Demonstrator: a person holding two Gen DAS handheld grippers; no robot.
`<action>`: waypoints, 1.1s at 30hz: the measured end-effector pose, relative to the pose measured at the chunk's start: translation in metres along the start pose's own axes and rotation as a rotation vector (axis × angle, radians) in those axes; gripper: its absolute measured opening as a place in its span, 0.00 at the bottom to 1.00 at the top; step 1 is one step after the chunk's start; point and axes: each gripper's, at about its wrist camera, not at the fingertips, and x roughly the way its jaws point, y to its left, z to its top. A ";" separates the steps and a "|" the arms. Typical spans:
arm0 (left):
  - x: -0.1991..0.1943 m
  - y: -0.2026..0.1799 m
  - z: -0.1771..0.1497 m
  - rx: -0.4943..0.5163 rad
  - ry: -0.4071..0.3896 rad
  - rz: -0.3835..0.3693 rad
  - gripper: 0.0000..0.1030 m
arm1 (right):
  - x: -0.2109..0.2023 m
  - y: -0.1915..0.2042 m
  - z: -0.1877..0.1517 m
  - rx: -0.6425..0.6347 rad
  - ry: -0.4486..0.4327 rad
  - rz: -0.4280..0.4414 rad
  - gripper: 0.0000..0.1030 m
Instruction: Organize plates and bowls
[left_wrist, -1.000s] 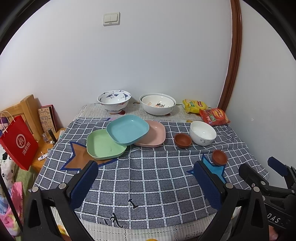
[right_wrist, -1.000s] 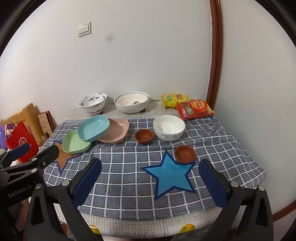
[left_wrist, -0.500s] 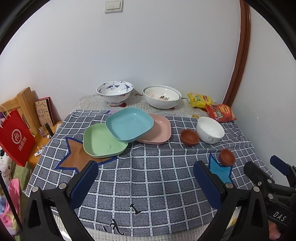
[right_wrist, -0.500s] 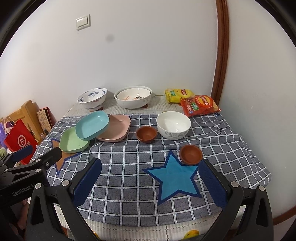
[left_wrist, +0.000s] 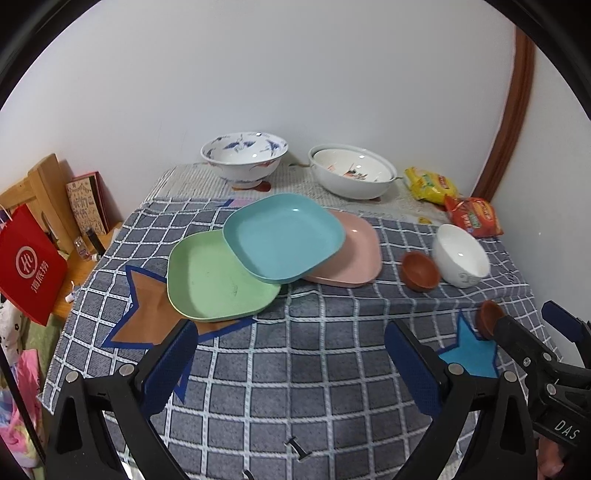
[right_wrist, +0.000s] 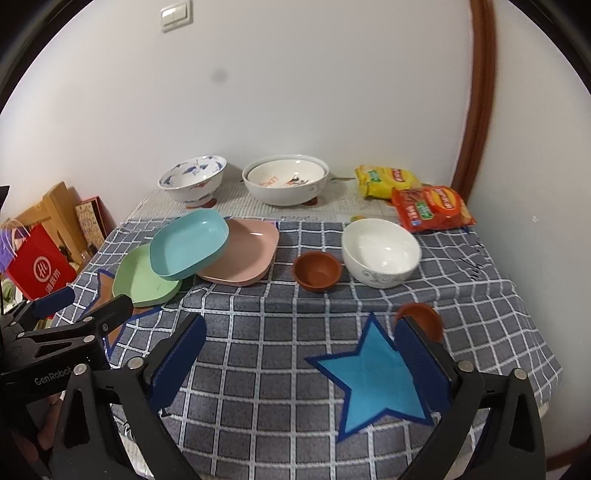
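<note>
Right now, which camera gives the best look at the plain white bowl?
The right wrist view: the white bowl sits near the middle, interior and rim pattern clear. The left wrist view shows it too, but smaller, off toward the right edge.

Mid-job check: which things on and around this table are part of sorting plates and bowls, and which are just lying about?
Job items:
blue plate
green plate
pink plate
white bowl
two brown cups
blue-patterned bowl
large white bowl

Lying about:
yellow snack bag
red snack bag
red paper bag
book
</note>
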 end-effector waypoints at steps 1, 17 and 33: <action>0.005 0.004 0.002 -0.003 0.005 0.003 0.97 | 0.006 0.003 0.003 -0.005 0.008 0.006 0.95; 0.078 0.052 0.038 -0.076 0.082 0.020 0.85 | 0.099 0.038 0.053 -0.068 0.079 0.089 0.70; 0.137 0.063 0.059 -0.129 0.142 -0.019 0.71 | 0.172 0.070 0.093 -0.152 0.093 0.158 0.53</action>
